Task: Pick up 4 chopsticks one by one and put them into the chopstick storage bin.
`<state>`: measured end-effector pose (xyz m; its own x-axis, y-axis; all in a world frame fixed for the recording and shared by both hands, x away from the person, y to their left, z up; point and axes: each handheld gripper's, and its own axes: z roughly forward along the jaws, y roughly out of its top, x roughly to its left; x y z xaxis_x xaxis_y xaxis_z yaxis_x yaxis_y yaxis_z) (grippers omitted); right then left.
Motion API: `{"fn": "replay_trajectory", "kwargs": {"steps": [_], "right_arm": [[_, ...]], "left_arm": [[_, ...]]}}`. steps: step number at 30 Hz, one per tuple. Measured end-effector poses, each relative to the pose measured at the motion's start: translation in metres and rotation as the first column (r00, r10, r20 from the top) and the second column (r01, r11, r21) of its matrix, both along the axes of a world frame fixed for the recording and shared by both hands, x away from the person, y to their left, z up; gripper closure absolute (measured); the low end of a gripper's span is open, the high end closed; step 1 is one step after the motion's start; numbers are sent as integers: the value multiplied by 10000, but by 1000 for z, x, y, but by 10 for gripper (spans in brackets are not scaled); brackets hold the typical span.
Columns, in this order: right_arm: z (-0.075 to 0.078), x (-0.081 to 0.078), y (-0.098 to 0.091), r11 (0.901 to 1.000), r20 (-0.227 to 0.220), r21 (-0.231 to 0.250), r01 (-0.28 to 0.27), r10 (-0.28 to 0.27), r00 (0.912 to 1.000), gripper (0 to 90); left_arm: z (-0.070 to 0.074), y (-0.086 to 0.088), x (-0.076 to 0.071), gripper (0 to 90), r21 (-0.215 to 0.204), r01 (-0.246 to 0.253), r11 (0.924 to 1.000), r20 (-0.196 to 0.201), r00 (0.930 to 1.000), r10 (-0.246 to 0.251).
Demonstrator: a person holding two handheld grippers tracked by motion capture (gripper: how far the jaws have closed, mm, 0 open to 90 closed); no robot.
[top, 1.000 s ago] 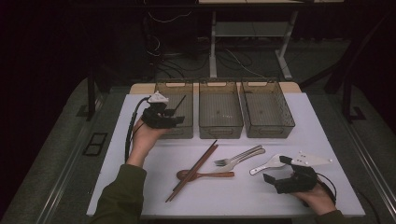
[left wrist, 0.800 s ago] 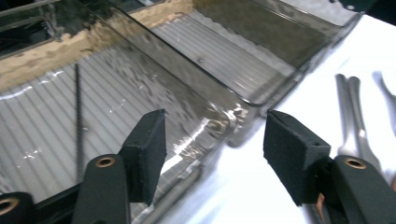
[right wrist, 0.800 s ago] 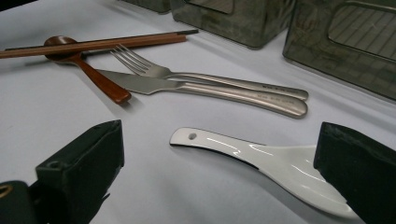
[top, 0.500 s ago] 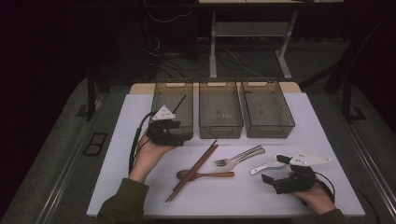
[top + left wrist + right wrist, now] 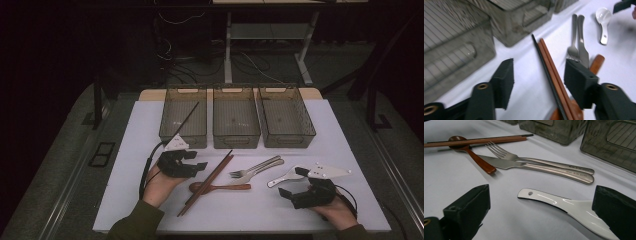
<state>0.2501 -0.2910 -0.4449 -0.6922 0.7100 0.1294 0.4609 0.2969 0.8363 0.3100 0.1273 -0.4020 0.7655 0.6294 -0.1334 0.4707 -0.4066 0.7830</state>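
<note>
On the white table you have three mesh bins in a row, one dark chopstick leaning in the leftmost. Nearer you lie three chopsticks, one wooden spoon, one fork, one knife and one white ceramic spoon. Your left gripper, jaws just closing but apart and empty, straddles the chopsticks. Your right gripper, jaws spread, flanks the white ceramic spoon.

Dim room, lit tabletop only; left gripper view motion-blurred, bg dark
</note>
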Motion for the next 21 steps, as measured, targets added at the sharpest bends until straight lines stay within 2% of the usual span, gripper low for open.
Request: {"fn": "replay_trajectory", "kwargs": {"steps": [4,8,17,21], "right_arm": [[0,0,0,10000,8,-9,16,-16,10000,14],[0,0,-1,10000,-13,-31,18,-18,10000,14],[0,-1,-2,9999,53,-61,84,-84,10000,14],[0,-1,-2,9999,57,-95,95,-94,9999,14]], "left_arm": [[-6,-3,-8,532,143,159,9998,-30,9999,-158],[-11,-4,-10,628,44,251,9997,-98,9996,-251],[-22,-10,-6,673,82,339,9994,-475,9983,-335],[-28,-14,-4,676,380,438,9983,-546,9976,-417]]}}
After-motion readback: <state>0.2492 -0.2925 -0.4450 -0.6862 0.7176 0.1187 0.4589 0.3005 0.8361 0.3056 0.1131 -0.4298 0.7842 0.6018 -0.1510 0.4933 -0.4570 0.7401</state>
